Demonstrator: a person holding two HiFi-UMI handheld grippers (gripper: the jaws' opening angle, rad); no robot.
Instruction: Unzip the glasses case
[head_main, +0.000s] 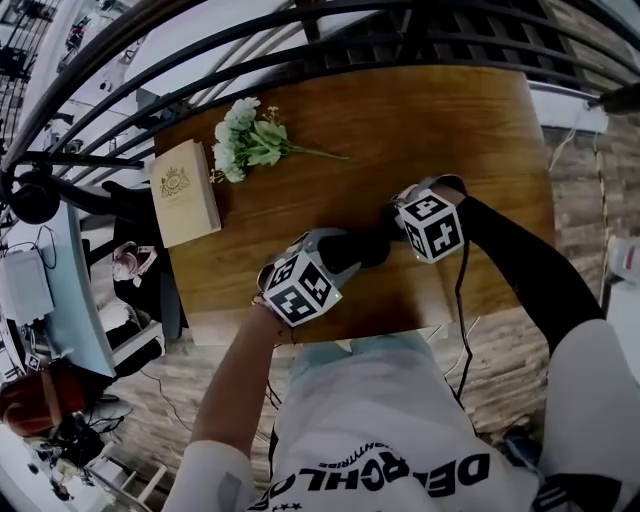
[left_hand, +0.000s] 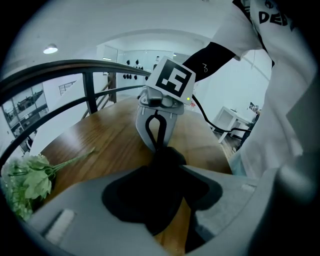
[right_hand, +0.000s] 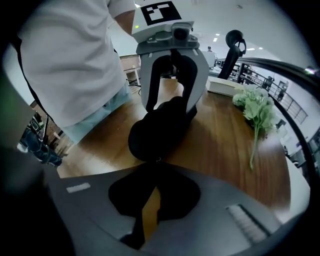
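The left hand-held gripper (right_hand: 170, 111) is squeezing the black glasses case (right_hand: 159, 131) around its middle, with one jaw on each side. The right hand-held gripper (left_hand: 160, 144) is meeting one end of the case with its jaws almost together. Its tips look like they are pinching the tiny zipper pull (right_hand: 156, 160), but that part is small and dark, so I am guessing a bit. The case is sitting between the two grippers, near the front edge of the brown desk (head_main: 430, 120), and it is looking closed

To do this step well, the left one should be holding tight so the case is not sliding. The right one should be pulling the little tab slowly along the zip line and round the curve, not tugging upward. A loose pinch could be slipping off

The left arm (head_main: 235, 395) is bare and is reaching forward from the body. The right arm (head_main: 530, 275) is in a black sleeve and is bending in from the right, so the two grippers are pointing at each other
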